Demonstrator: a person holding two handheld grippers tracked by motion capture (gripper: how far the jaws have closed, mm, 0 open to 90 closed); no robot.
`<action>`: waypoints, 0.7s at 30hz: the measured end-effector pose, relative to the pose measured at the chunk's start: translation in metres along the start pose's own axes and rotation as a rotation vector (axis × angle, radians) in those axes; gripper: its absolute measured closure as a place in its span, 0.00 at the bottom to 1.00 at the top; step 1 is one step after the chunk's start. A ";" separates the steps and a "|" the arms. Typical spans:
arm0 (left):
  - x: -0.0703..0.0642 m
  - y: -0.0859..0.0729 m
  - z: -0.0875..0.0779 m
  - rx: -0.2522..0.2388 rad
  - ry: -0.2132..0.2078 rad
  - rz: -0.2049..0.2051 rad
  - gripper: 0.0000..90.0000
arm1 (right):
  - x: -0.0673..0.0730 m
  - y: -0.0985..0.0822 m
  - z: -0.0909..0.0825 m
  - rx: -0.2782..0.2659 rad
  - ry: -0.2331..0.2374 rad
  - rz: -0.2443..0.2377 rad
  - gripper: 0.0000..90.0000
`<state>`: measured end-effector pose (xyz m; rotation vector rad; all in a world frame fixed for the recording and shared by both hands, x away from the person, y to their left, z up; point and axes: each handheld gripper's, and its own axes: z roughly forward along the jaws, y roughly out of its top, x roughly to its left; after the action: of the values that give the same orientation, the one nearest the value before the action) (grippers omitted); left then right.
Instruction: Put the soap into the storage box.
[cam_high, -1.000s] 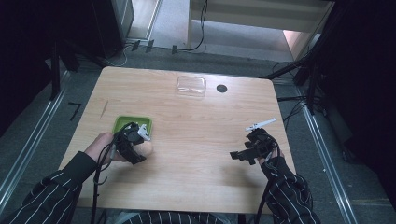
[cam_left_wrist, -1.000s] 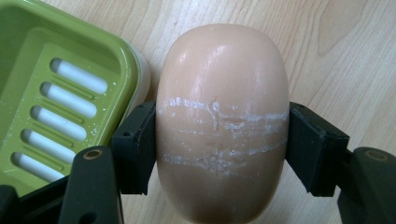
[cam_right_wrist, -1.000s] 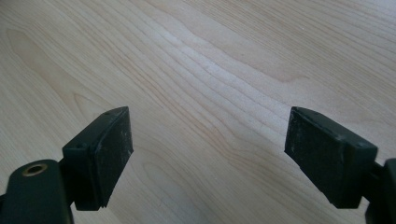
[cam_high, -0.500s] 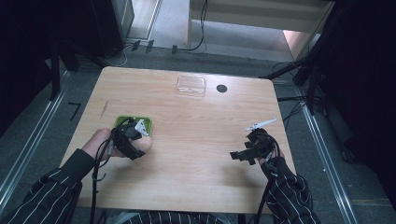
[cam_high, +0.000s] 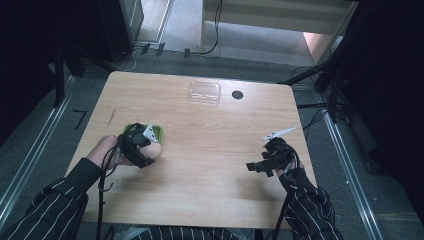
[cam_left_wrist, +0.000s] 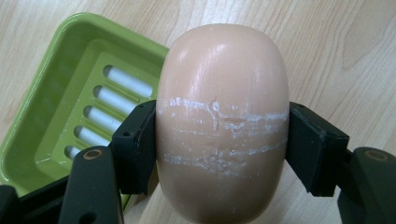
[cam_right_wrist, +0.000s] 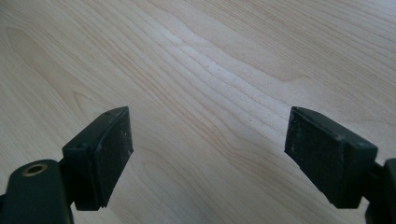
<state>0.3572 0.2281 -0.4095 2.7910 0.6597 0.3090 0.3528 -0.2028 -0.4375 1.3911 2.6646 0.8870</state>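
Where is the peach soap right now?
The smooth peach-coloured oval soap bar is clamped in the left claw, at the table's left side in the high view, just beside the green slotted plastic soap dish.

The left gripper (cam_left_wrist: 219, 135) had the peach oval bar of soap (cam_left_wrist: 222, 121) between its jaws, one pad touching each side of the bar, which stood out beyond the jaw tips. The green slotted plastic soap dish (cam_left_wrist: 60, 93) lay on the pale wooden table (cam_high: 210, 150) just left of the jaws and partly behind the left jaw, apart from the soap (whether the soap touched the table could not be told). Well beyond the jaws, near the table's far edge, lay the clear rectangular plastic lid (cam_high: 204, 92), with the small black round disc (cam_high: 237, 94) just to its right. The right gripper (cam_right_wrist: 208, 154) sat well apart at the table's right side, bare table between its jaws.
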 end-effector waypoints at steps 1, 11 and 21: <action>0.000 0.000 0.000 0.000 0.000 0.000 0.38 | 0.000 0.000 0.000 0.000 0.001 -0.001 0.18; 0.008 0.004 -0.004 -0.022 0.003 -0.016 0.38 | 0.000 0.000 0.000 0.000 0.001 -0.006 0.18; 0.019 0.008 -0.007 -0.032 0.009 -0.022 0.38 | 0.000 0.000 0.000 -0.001 -0.001 0.002 0.18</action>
<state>0.3748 0.2313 -0.3984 2.7517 0.6814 0.3255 0.3527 -0.2031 -0.4373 1.3933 2.6626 0.8875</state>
